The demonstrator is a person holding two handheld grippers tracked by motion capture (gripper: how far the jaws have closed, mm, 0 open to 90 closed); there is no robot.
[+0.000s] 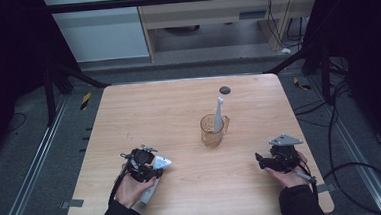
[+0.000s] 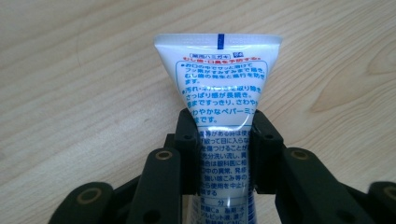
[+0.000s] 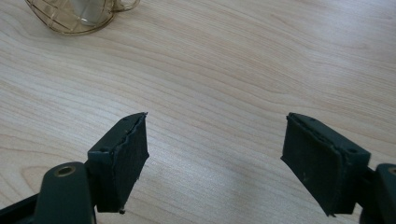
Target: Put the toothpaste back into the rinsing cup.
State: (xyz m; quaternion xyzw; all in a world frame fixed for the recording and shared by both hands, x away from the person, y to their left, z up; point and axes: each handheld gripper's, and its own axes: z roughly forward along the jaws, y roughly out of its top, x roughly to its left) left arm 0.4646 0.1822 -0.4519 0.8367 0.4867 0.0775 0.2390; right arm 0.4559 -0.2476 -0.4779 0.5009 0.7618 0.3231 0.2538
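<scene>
A white toothpaste tube (image 2: pixel 218 70) with blue and red print lies on the wooden table (image 1: pixel 178 103) at the front left. My left gripper (image 2: pixel 224 126) is shut on it: both black pads press the tube's sides, and its flat crimped end sticks out past them. From above, the left gripper (image 1: pixel 147 165) sits over the tube (image 1: pixel 163 163). A clear amber cup (image 1: pixel 213 131) stands mid-table with a white toothbrush (image 1: pixel 219 113) upright in it. My right gripper (image 3: pixel 215 158) stands open with bare wood between its pads, at the front right (image 1: pixel 262 159). The cup's base (image 3: pixel 79 16) shows far off.
A small dark round spot (image 1: pixel 224 90) lies near the table's far edge. Metal frame bars and cables run along the floor on both sides of the table. Bare wood stretches between the two grippers and around the cup.
</scene>
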